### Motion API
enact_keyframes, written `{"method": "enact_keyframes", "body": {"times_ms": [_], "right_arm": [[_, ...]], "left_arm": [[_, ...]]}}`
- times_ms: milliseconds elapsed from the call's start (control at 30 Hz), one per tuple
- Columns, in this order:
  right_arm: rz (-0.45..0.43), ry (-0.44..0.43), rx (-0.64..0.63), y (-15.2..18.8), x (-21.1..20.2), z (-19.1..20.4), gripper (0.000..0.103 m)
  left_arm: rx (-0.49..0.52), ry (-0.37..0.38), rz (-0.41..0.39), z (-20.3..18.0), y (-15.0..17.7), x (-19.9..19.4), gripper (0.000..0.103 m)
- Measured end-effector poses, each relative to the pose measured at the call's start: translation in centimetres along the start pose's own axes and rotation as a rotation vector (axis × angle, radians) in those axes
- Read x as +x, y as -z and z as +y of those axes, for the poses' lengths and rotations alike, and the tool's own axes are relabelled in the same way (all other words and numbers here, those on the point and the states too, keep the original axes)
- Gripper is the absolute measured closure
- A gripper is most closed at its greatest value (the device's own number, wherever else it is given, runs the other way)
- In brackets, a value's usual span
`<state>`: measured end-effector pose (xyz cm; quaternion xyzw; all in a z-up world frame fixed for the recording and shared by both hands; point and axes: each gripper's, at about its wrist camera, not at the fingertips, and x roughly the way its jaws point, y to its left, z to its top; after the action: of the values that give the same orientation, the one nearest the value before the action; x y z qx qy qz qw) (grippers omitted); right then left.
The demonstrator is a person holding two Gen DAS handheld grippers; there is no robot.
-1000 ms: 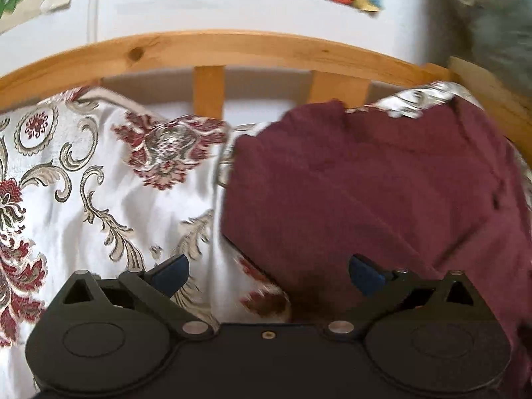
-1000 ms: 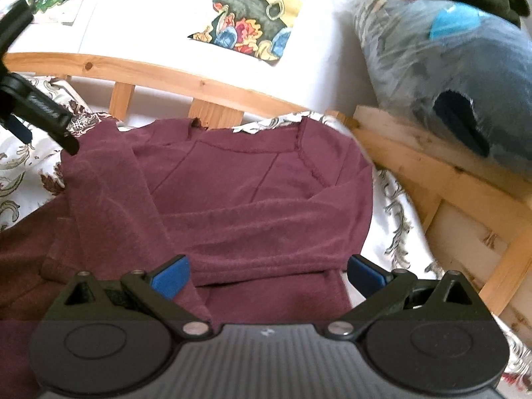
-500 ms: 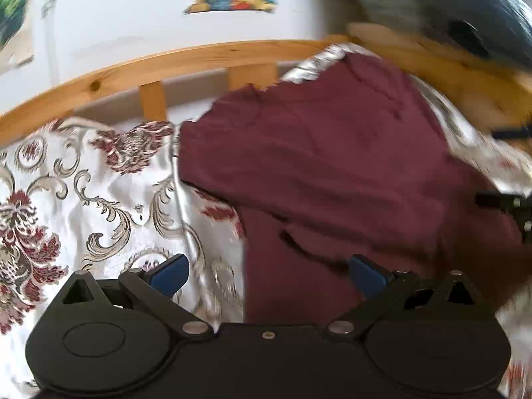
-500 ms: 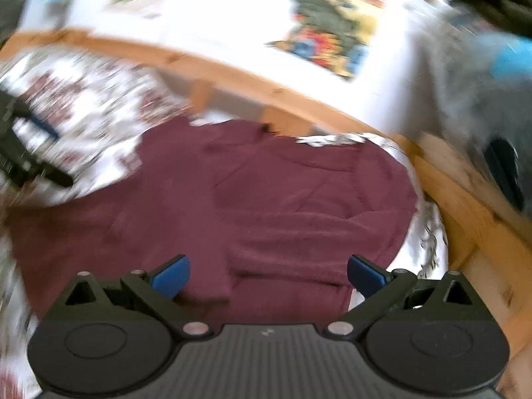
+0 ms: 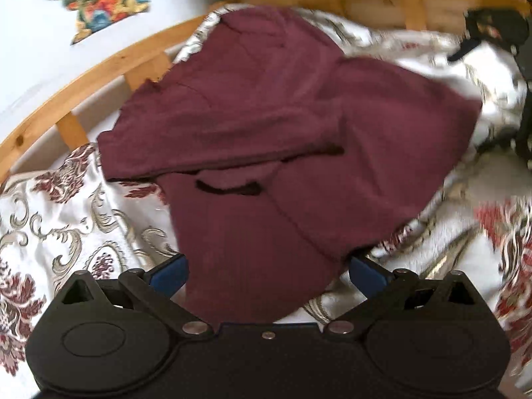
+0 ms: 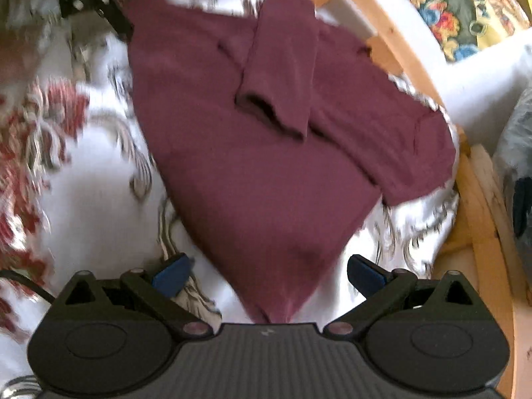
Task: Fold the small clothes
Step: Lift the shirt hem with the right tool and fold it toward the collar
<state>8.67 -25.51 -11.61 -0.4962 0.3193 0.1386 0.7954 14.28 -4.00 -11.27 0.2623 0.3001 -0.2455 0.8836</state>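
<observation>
both views swung; maroon sweater [image 5: 266,139] on floral bedspread [image 5: 66,226], wooden rail [image 5: 99,69] behind; tongs gape empty.

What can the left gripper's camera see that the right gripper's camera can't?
Only the left wrist view shows the right gripper, blurred at the top right, so I cannot tell how its jaws stand there. Only the right wrist view shows the folded sleeve's cuff end-on and a grey bundle past the bed frame. Both show the maroon sweater on the flowered bedspread, the wooden bed rail, a colourful picture on the wall, and each camera's own jaws wide open around the sweater's near edge.
</observation>
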Motion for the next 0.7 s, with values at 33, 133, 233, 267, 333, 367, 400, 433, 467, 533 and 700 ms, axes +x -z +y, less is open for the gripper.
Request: {"method": "enact_keyframes", "body": {"times_ms": [33,133,233,267,333,367,400,433,467,533,700], "right_arm": [[0.004,0.012,0.019,0.0,0.2,0.3,0.0],[-0.009,0.063,0.059,0.3,0.4,1.1,0.0],[-0.04,0.11,0.036,0.3,0.6,1.7,0.0],[-0.051,0.125,0.025,0.1,0.5,1.9,0.0],[-0.069,0.137,0.027,-0.1,0.6,1.9,0.0],[-0.079,0.14,0.031,-0.2,0.7,1.8,0.0],[-0.088,0.14,0.032,-0.3,0.9,1.7,0.001],[-0.096,0.139,0.033,-0.4,0.9,1.6,0.003],[-0.106,0.132,0.038,-0.5,1.0,1.5,0.01],[-0.123,0.107,0.066,-0.6,0.9,1.1,0.023],[-0.152,0.077,0.119,-1.3,0.7,1.1,0.055]], "left_arm": [[0.017,-0.007,0.014,-0.3,0.0,0.4,0.001],[0.047,-0.034,0.041,-0.7,0.1,1.3,0.001],[0.035,-0.026,0.045,-0.4,0.2,1.2,0.001],[0.03,-0.022,0.045,-0.3,0.3,1.2,0.001],[0.025,-0.02,0.043,-0.2,0.4,1.1,0.001],[0.026,-0.02,0.042,-0.2,0.3,1.2,0.001],[0.028,-0.021,0.041,-0.3,0.3,1.2,0.001],[0.031,-0.025,0.04,-0.5,0.2,1.2,0.001],[0.038,-0.028,0.038,-0.6,0.3,1.2,0.001],[0.053,-0.036,0.035,-1.1,0.2,1.2,0.001],[0.106,-0.083,0.03,-1.8,0.2,1.9,0.0]]}}
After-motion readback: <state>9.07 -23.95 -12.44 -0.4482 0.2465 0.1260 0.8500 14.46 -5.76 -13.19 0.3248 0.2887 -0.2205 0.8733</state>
